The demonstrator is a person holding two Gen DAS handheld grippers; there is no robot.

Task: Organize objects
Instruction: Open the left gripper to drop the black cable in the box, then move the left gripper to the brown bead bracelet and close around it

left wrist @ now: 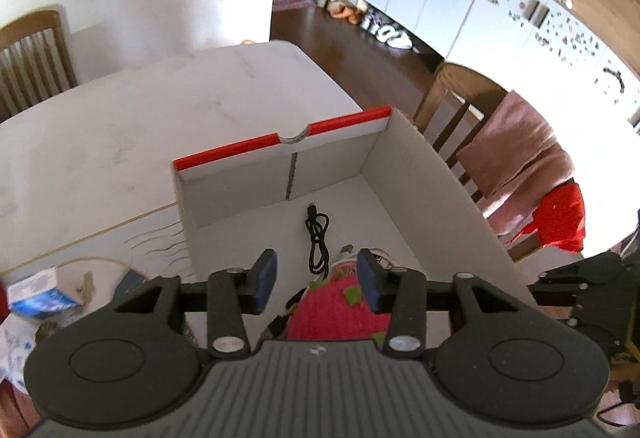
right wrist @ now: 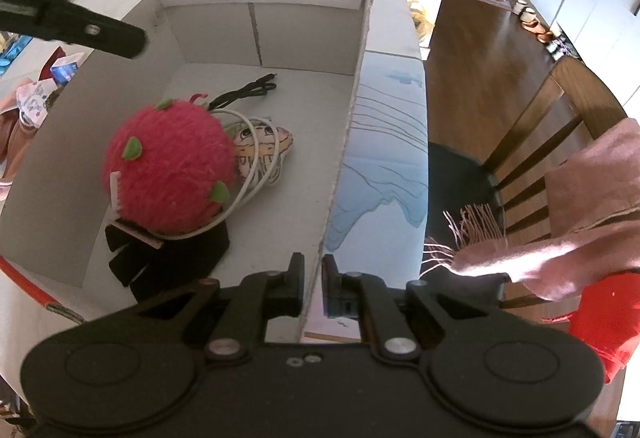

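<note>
1. The right gripper (right wrist: 312, 278) is pinching the near end of the cardboard box's right wall (right wrist: 352, 118), its two black fingers (right wrist: 294, 278) closed on the thin edge, one inside the box and one outside.
2. The left gripper (left wrist: 317, 280) is hanging above the near part of the box with its blue-padded fingers (left wrist: 266, 276) standing apart and nothing between them; the pink toy is lying below the gap, untouched.
3. In the right wrist view, part of the left gripper is showing as a dark bar over the box's far left corner.
4. The pink fuzzy ball toy (right wrist: 170, 168), dotted with green felt leaves, is sitting inside the box toward its near left side.
5. A white cable (right wrist: 256, 174) is looping around the toy's right side and across a small flat cartoon-face plush (right wrist: 266, 142) that is lying just beside the toy.
6. A black folded item (right wrist: 168, 258) is lying under the toy's near edge; what it is, I cannot tell.
7. A black USB cable (left wrist: 317, 238) is lying coiled toward the far middle of the box floor.
8. The box, red-trimmed along its far rim (left wrist: 248, 146), is resting on a white table (left wrist: 120, 126).
9. To the right, a pink scarf (right wrist: 580, 222) is draping over a wooden chair (right wrist: 560, 110).
</note>
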